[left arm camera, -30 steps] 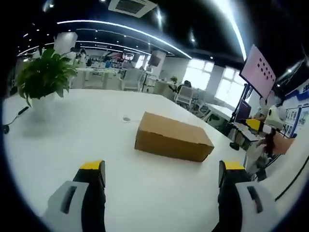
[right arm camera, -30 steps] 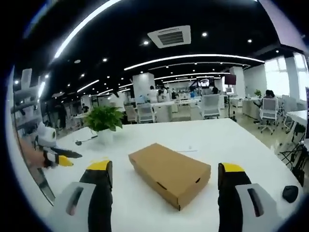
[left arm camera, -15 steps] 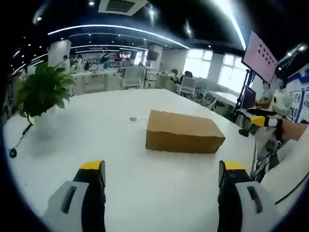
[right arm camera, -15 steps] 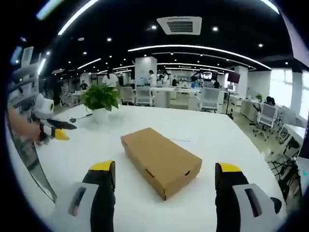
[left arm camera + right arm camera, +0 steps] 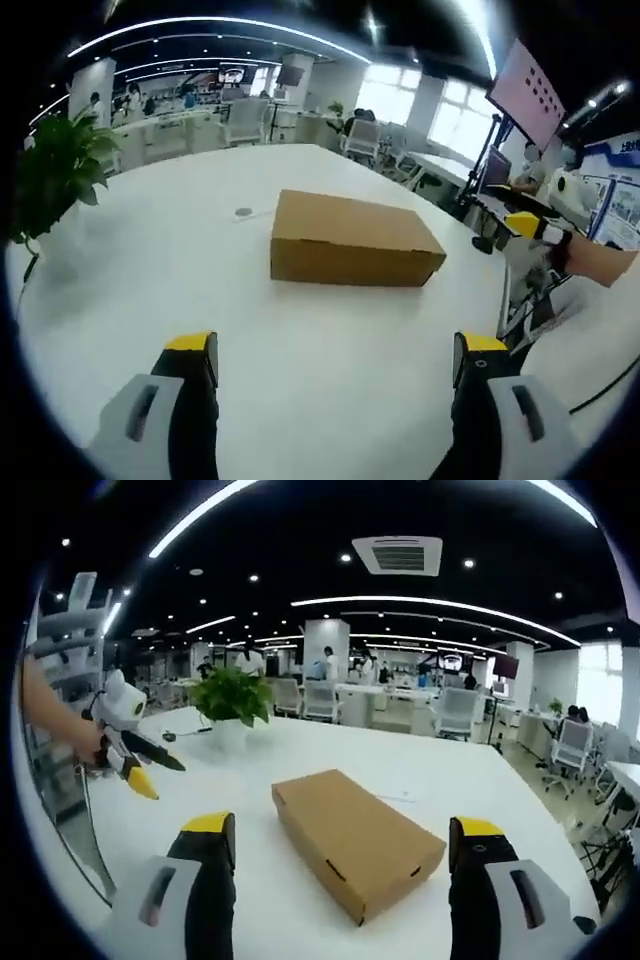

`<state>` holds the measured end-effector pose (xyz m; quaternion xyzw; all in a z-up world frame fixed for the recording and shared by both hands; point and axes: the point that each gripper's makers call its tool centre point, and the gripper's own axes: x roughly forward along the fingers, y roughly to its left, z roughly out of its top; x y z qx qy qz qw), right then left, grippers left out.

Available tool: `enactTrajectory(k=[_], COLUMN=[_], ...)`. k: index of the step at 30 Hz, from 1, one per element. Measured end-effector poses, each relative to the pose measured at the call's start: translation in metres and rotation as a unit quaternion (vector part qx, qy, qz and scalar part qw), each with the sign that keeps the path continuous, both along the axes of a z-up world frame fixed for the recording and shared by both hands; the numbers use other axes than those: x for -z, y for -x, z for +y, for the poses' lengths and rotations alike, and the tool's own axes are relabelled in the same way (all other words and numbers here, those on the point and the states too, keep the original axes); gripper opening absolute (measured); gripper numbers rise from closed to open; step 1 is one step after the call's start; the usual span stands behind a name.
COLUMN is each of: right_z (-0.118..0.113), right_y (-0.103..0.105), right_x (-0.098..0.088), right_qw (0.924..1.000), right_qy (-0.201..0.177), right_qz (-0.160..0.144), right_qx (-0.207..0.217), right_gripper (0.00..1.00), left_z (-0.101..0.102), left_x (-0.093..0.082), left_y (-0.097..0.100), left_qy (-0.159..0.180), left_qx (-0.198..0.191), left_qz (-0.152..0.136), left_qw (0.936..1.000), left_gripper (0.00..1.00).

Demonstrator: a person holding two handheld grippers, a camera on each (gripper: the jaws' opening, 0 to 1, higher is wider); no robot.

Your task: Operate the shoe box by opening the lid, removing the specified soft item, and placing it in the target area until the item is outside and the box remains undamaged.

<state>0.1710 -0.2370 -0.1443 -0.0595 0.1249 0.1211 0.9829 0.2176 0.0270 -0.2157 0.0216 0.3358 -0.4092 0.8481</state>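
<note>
A brown cardboard shoe box (image 5: 352, 239) lies shut on the white table (image 5: 150, 250), its lid flat. My left gripper (image 5: 335, 350) is open, well short of the box, nothing between its jaws. In the right gripper view the same box (image 5: 352, 840) lies ahead, a short end with two small slots facing me. My right gripper (image 5: 335, 832) is open too, with the box seen between its jaws but farther off. The left gripper (image 5: 128, 742), held by a hand, shows at the left of the right gripper view. The right gripper (image 5: 540, 226) shows at the right edge of the left gripper view.
A potted green plant (image 5: 233, 696) stands on the table beyond the box; it is also the plant (image 5: 50, 175) at the left. A small round disc (image 5: 243, 212) lies near the box. Office chairs and desks fill the background, and a pink screen (image 5: 530, 95) stands to the right.
Both views have shifted with the hands. The left gripper view now looks down on the box from a little higher. The box itself has not moved and stays shut.
</note>
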Motion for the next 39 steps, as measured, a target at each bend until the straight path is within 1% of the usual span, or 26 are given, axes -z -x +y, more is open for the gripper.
enactTrajectory(k=[1, 2, 4, 6, 7, 8, 9, 10, 11, 12, 14, 15, 16, 18, 19, 20, 21, 22, 24, 27, 29, 32, 36, 37, 38, 39], right_z=[-0.004, -0.005, -0.006, -0.007, -0.008, -0.008, -0.008, -0.008, -0.007, -0.005, -0.008, -0.013, -0.015, -0.019, -0.022, -0.028, -0.031, -0.031, -0.031, -0.027, -0.021, -0.017, -0.013, -0.013, -0.013, -0.014], right_y=[0.000, -0.001, 0.000, 0.001, 0.002, 0.004, 0.004, 0.004, 0.005, 0.004, 0.002, 0.002, 0.002, 0.002, 0.001, -0.002, -0.005, -0.009, -0.012, -0.016, -0.015, -0.014, -0.013, -0.012, -0.012, -0.012], right_x=[0.005, 0.005, -0.002, 0.000, 0.002, -0.002, -0.015, -0.020, -0.019, -0.019, -0.013, -0.008, -0.004, 0.006, 0.009, 0.012, 0.009, 0.003, 0.000, -0.005, -0.008, -0.003, 0.008, 0.010, 0.014, 0.015], right_qw=[0.9997, 0.9995, 0.9994, 0.9995, 0.9992, 0.9986, 0.9974, 0.9968, 0.9966, 0.9953, 0.9957, 0.9967, 0.9962, 0.9940, 0.9938, 0.9935, 0.9933, 0.9927, 0.9925, 0.9936, 0.9948, 0.9960, 0.9960, 0.9956, 0.9951, 0.9948], right_qy=[-0.005, -0.018, -0.030, -0.025, -0.033, -0.047, -0.062, -0.065, -0.072, -0.092, -0.089, -0.074, -0.075, -0.088, -0.087, -0.086, -0.089, -0.095, -0.095, -0.086, -0.078, -0.071, -0.077, -0.082, -0.085, -0.086], right_qz=[0.019, 0.021, -0.005, 0.003, 0.009, 0.005, -0.028, -0.038, -0.031, -0.022, -0.004, 0.007, 0.015, 0.037, 0.039, 0.034, 0.020, -0.001, -0.006, -0.014, -0.018, -0.012, 0.000, 0.006, 0.014, 0.016], right_qx=[0.012, 0.014, 0.016, 0.018, 0.021, 0.023, 0.026, 0.026, 0.024, 0.019, 0.025, 0.034, 0.041, 0.052, 0.056, 0.066, 0.072, 0.073, 0.077, 0.072, 0.063, 0.052, 0.045, 0.045, 0.048, 0.051], right_gripper=[0.88, 0.87, 0.82, 0.83, 0.82, 0.79, 0.75, 0.75, 0.78, 0.84, 0.87, 0.86, 0.87, 0.88, 0.87, 0.86, 0.85, 0.85, 0.86, 0.86, 0.86, 0.89, 0.91, 0.92, 0.92, 0.92], left_z=[0.000, 0.000, 0.002, 0.005, 0.007, 0.009, 0.008, 0.007, 0.007, 0.007, 0.007, 0.010, 0.011, 0.006, 0.004, 0.001, -0.001, -0.001, -0.003, -0.009, -0.009, -0.010, -0.011, -0.010, -0.006, -0.002], left_x=[-0.005, -0.008, -0.016, -0.016, -0.016, -0.018, -0.023, -0.028, -0.031, -0.035, -0.042, -0.043, -0.042, -0.046, -0.045, -0.043, -0.044, -0.043, -0.043, -0.048, -0.047, -0.045, -0.039, -0.031, -0.026, -0.027], left_y=[-0.002, -0.005, -0.012, -0.016, -0.019, -0.023, -0.025, -0.025, -0.028, -0.030, -0.033, -0.040, -0.041, -0.043, -0.044, -0.045, -0.046, -0.048, -0.052, -0.053, -0.054, -0.057, -0.064, -0.065, -0.068, -0.079], left_qy=[0.008, 0.015, 0.041, 0.040, 0.034, 0.023, 0.022, 0.025, 0.023, 0.024, 0.014, -0.005, -0.016, 0.003, 0.006, 0.017, 0.024, 0.019, 0.018, 0.040, 0.028, 0.030, 0.031, 0.015, -0.008, -0.028], left_qx=[-0.002, -0.007, -0.022, -0.026, -0.029, -0.028, -0.025, -0.017, -0.013, -0.012, -0.015, -0.019, -0.019, -0.012, -0.014, -0.018, -0.016, -0.018, -0.022, -0.017, -0.013, -0.013, -0.013, -0.003, 0.006, 0.004], left_qz=[-0.010, -0.013, -0.014, -0.015, -0.017, -0.033, -0.052, -0.061, -0.071, -0.081, -0.095, -0.110, -0.109, -0.113, -0.105, -0.093, -0.093, -0.096, -0.102, -0.101, -0.105, -0.100, -0.091, -0.076, -0.077, -0.100], left_qw=[0.9999, 0.9998, 0.9988, 0.9988, 0.9989, 0.9988, 0.9981, 0.9977, 0.9971, 0.9963, 0.9952, 0.9937, 0.9938, 0.9935, 0.9944, 0.9954, 0.9952, 0.9950, 0.9944, 0.9939, 0.9940, 0.9945, 0.9953, 0.9970, 0.9970, 0.9946], left_gripper=[0.99, 0.99, 0.99, 0.99, 0.99, 0.99, 0.99, 0.96, 0.89, 0.83, 0.87, 0.91, 0.90, 0.92, 0.95, 0.98, 0.99, 0.99, 0.99, 0.99, 0.99, 0.99, 0.99, 0.99, 0.98, 0.97])
